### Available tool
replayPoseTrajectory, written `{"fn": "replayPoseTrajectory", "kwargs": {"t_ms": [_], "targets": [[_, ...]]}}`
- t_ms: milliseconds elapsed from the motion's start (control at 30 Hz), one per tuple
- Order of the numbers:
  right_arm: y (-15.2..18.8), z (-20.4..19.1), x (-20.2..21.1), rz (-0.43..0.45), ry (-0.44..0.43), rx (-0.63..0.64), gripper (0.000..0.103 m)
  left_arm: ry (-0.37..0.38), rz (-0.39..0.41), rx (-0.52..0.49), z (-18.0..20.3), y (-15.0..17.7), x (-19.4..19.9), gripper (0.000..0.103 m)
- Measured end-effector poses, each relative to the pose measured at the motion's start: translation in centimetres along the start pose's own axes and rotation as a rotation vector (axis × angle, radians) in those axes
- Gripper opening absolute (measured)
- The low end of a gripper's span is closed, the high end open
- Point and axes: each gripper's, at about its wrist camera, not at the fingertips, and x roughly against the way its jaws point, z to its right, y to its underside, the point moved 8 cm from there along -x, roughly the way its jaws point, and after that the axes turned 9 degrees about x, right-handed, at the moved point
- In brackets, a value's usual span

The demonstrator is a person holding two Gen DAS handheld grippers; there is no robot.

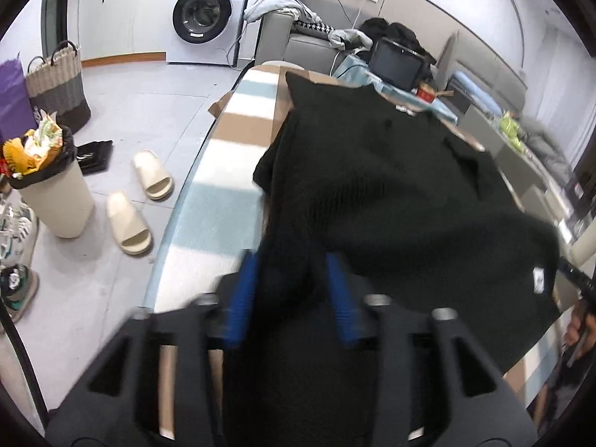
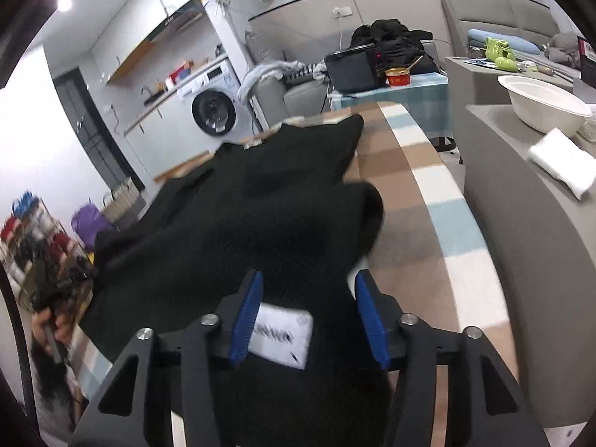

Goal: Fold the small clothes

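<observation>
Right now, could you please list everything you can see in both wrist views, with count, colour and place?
garment: one, black, spread on the table, near edge between both tongs
table cover: one, brown, white and pale blue checks, under the garment
washing machine: one, white, far wall
slippers: two, cream, floor left of the table
bin: one, cream, overfull, floor by the slippers
woven basket: one, beige and grey, floor at left
basin: one, white, grey counter at right
red tub: one, far end of the table
left tongs: blue pads, fabric between them
right tongs: blue pads, fabric and white label between them
</observation>
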Motion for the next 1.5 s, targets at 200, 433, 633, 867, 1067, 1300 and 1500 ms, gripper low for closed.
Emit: {"fn": "replayPoseTrajectory", "kwargs": {"t_ms": [200, 433, 633, 867, 1067, 1300, 1500], "targets": [[2.5, 0.5, -1.0, -0.089, 0.019, 0.06, 0.053, -0.035, -0.035, -0.071, 0.3, 1.9, -0.8, 0.054], [3.5, -2.0, 0.4, -0.076, -0.018, 0.178, 0.005, 0.025, 0.037, -0.096, 1.1, 2.5, 1.2, 0.002], [1.9, -4.4, 6.8, 0.088, -0.115, 0.188, 0.005, 0.14, 0.152, -0.032, 1.2, 1.0, 6.6, 0.002], [-2.9, -3.7, 11.4, 0.36, -0.109, 0.071, 0.005, 0.154, 0.27, -0.013, 2.2, -2.7, 9.4, 0.002], [-5.0, -0.3, 4.5, 0.212, 0.12, -0.009, 0.005, 0.106, 0.208, 0.058, 1.1, -5.1, 4.1, 0.002], [0.7, -0.1, 2.2, -0.029, 0.037, -0.025, 0.051, 0.091, 0.162, 0.062, 0.8, -4.1, 1.6, 0.002], [5.1, -1.3, 0.4, -0.146, 0.028, 0.024, 0.048, 0.086, 0.145, 0.049, 0.8, -3.5, 1.0, 0.002]]}}
